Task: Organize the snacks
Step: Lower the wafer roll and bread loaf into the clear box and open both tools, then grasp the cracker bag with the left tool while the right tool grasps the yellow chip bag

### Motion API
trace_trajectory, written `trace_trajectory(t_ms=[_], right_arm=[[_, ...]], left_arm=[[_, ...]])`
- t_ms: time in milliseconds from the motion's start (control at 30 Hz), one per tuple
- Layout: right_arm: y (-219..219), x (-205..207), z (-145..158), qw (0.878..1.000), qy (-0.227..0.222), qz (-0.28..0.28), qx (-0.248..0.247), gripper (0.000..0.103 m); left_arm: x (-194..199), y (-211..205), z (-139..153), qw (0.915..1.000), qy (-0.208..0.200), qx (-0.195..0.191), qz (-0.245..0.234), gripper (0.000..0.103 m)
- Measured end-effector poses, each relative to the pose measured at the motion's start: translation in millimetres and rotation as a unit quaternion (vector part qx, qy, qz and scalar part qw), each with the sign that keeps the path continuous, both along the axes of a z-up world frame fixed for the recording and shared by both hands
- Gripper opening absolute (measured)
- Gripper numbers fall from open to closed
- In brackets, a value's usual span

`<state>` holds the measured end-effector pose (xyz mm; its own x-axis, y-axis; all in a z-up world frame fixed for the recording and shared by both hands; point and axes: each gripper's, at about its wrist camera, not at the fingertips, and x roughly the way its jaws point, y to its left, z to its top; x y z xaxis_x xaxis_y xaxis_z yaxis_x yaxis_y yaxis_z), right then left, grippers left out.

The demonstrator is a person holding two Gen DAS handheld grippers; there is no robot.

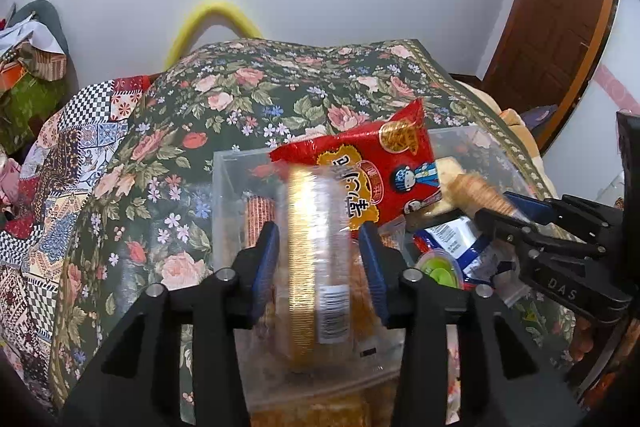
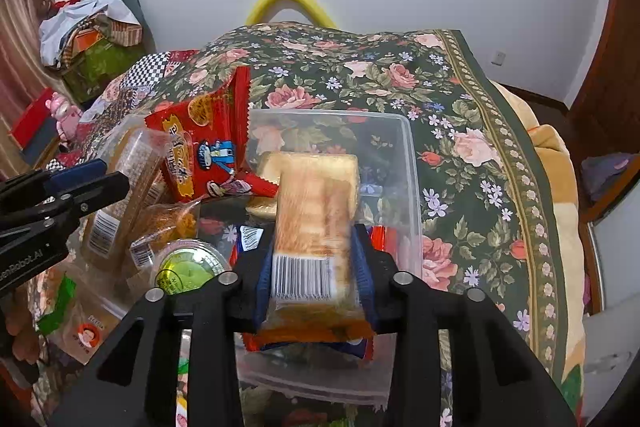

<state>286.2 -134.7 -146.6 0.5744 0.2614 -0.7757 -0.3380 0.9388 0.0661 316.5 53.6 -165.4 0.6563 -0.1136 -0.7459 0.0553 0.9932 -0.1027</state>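
My left gripper (image 1: 318, 233) hangs over a clear plastic box (image 1: 224, 187). A clear-wrapped pack of golden crackers (image 1: 316, 267) stands on end between its blue pads, blurred, with a thin gap at each pad, so the gripper is open. My right gripper (image 2: 314, 239) is over the same clear plastic box (image 2: 408, 155). A clear pack of toasted biscuits (image 2: 316, 211) with a barcode sits between its pads, also blurred and not pressed, so this gripper is open too. A red snack bag (image 1: 384, 171) (image 2: 204, 147) leans in the box.
A green jelly cup (image 2: 188, 271), blue packets and more wrapped biscuits lie in and beside the box. The box rests on a floral blanket (image 2: 460, 115) over a bed. Bags and clothes are piled at the far left (image 2: 92, 39). A brown door (image 1: 560, 7) stands at the right.
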Motion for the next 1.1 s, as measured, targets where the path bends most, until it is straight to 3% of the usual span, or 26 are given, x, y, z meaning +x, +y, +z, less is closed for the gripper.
trace_trajectory(t_ms=[333,433,533,900,1100], right_arm=[[-14.4,-24.4,32.4,0.999,-0.033,0.006,0.015,0.054],[-19.4,-35.8,40.4,0.999,-0.040,0.009,0.023,0.057],[-23.1,-49.9,43.0,0.999,-0.043,0.014,0.025,0.059],[-20.8,-95.2,15.4,0.999,-0.005,0.041,0.018,0.060],[-14.6,-110.7,-5.2,0.998,0.027,0.051,0.021,0.060]], left_arm=[[-34.7,6.5,36.7,0.9996,-0.028,-0.009,0.000,0.065],[-47.4,9.4,40.8,0.9996,-0.025,-0.010,0.004,0.076],[-61.1,12.2,39.9,0.9998,-0.017,-0.012,0.002,0.081],[-111.8,30.1,6.7,0.9996,0.021,0.009,0.017,0.082],[-116.4,38.1,-16.9,0.9981,0.053,-0.016,0.028,0.083]])
